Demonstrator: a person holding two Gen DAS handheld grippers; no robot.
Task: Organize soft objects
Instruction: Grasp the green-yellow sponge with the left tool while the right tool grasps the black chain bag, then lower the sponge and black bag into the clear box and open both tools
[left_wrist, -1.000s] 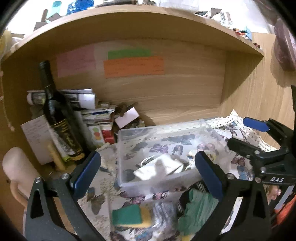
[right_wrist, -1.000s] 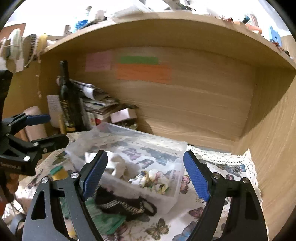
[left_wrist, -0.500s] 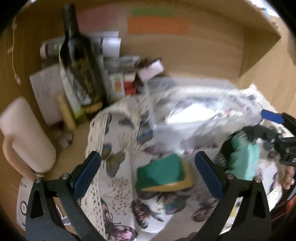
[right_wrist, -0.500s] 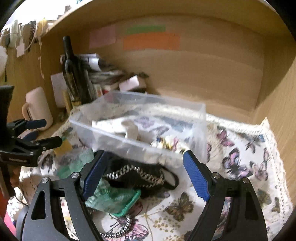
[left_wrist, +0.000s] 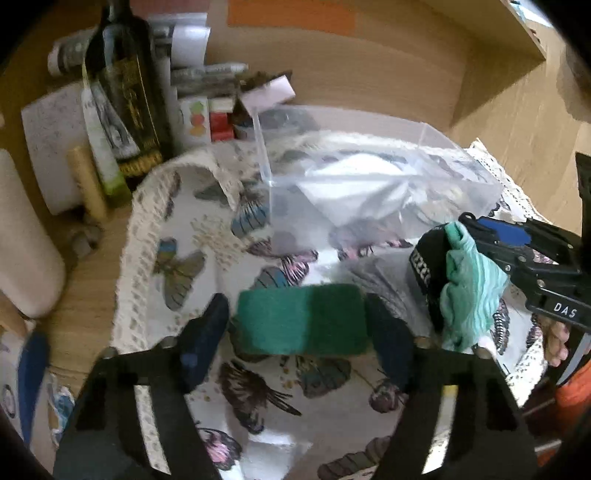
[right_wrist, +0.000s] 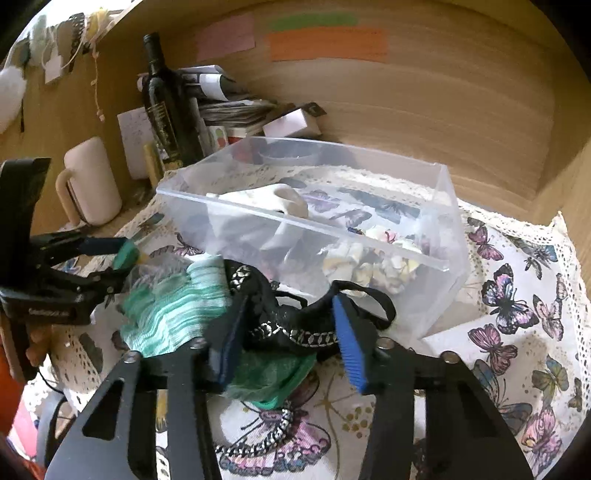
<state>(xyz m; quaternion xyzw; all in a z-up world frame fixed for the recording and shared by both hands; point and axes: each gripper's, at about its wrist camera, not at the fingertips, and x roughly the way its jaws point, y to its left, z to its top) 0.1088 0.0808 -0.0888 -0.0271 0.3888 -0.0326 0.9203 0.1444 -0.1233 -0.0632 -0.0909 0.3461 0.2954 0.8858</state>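
Note:
A green and yellow sponge (left_wrist: 301, 319) lies on the butterfly cloth (left_wrist: 177, 266), and the fingers of my left gripper (left_wrist: 299, 332) press on both its ends. My right gripper (right_wrist: 288, 332) has its fingers around a black chain-patterned fabric piece (right_wrist: 291, 325), closed in on it. That piece lies on a mint green cloth (right_wrist: 173, 302). Both show in the left wrist view: the black piece (left_wrist: 424, 273) and the mint cloth (left_wrist: 469, 291). Just behind stands a clear plastic box (right_wrist: 436, 236) holding white and floral soft items.
A dark wine bottle (right_wrist: 166, 107), stacked papers (right_wrist: 229, 107), small boxes and a cream mug (right_wrist: 92, 181) crowd the back left of the wooden alcove. The alcove's right wall (right_wrist: 569, 162) stands close. Butterfly cloth lies open to the right (right_wrist: 517, 314).
Both grippers dropped towards the cloth. The left one closed from wide open onto the sponge. The right one narrowed around the black fabric piece.

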